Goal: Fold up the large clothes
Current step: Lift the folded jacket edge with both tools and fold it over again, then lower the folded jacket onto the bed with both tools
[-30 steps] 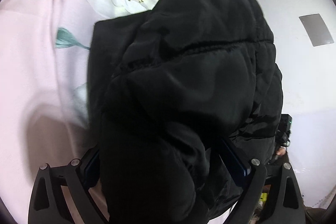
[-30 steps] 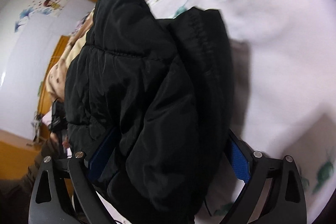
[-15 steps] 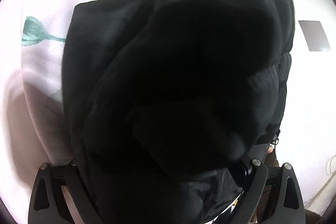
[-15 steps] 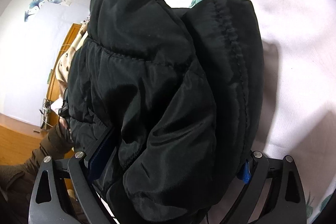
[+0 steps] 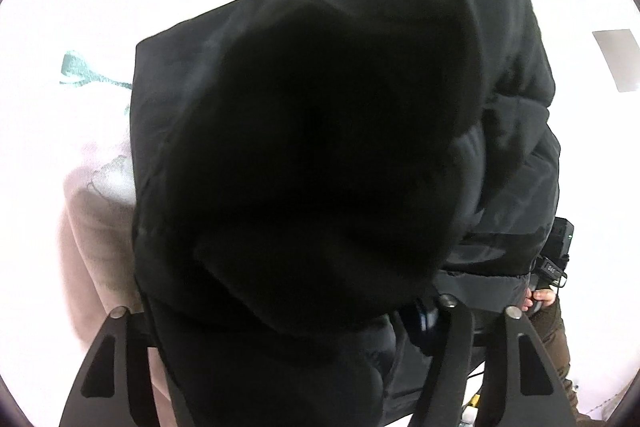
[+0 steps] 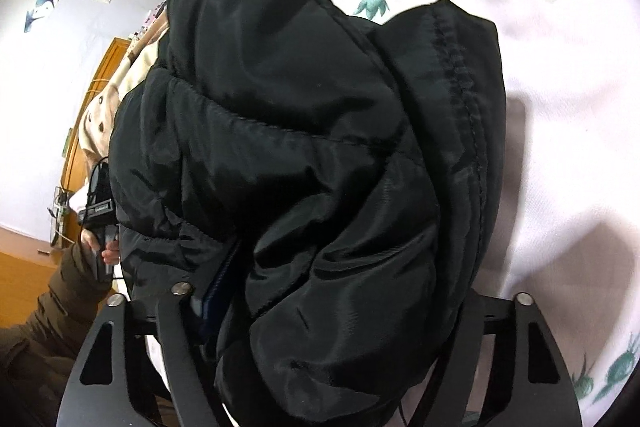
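Both the left gripper [image 5: 296,339] and right gripper [image 6: 320,323] pinch the puffy, quilted black down jacket [image 6: 304,155] above the floral bedsheet [image 6: 568,131]

A bulky black quilted puffer jacket [image 5: 320,155] fills the middle of both views, blocking the way straight ahead of both grippers. Bare pale pink floral bedsheet [image 5: 80,7] lies open to its left in the left wrist view, and open sheet [image 6: 568,107] stretches along its right in the right wrist view. A beige buttoned garment [image 6: 108,107] crowds the jacket's far left side there.
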Tool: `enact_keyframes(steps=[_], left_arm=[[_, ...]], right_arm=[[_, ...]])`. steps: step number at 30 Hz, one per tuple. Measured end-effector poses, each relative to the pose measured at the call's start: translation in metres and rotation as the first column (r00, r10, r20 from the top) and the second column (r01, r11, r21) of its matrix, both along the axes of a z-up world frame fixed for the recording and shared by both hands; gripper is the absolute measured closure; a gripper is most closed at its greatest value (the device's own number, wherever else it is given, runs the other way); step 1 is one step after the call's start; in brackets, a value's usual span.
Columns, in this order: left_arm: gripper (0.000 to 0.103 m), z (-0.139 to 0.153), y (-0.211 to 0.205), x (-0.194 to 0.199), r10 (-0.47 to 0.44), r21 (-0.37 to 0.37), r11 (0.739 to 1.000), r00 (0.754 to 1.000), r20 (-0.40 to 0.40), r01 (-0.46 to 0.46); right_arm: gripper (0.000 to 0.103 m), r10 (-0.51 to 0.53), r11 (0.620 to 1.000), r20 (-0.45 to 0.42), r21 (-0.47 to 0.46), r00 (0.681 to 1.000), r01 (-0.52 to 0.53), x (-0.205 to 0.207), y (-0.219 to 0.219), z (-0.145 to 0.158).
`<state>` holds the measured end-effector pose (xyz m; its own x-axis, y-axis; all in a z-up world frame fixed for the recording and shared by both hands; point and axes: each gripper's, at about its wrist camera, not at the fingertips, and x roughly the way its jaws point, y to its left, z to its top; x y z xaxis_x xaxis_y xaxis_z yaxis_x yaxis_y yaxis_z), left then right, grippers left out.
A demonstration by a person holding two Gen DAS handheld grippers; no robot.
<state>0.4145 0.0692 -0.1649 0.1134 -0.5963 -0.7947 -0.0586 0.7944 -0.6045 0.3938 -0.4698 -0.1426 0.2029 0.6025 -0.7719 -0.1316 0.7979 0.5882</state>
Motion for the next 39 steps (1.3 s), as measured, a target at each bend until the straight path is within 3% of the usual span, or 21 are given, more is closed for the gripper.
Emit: enact_keyframes(steps=[8,18,27,39], left_arm=[[0.05,0.023,-0.02,-0.004,0.004,0.102,0.995,0.999,0.05,-0.009],[0.06,0.059,-0.066,-0.009,0.03,0.209,0.977,0.995,0.091,-0.048],[0.068,0.094,-0.07,-0.026,0.066,0.176,0.98,0.988,0.141,-0.091],[0.068,0.149,-0.02,-0.045,0.125,0.17,0.972,0.97,0.21,-0.162]], right_arm=[[0.053,-0.019,0.993,0.055,-0.111,0.998,0.025,-0.013,0.037,0.017],[0.064,-0.016,0.939,0.152,-0.338,0.988,0.067,-0.028,0.094,0.039],[0.072,-0.053,0.93,0.236,-0.343,0.97,0.134,-0.049,0.125,0.074],[0.072,-0.012,0.956,0.305,-0.277,0.952,0.101,-0.046,0.169,0.105]])
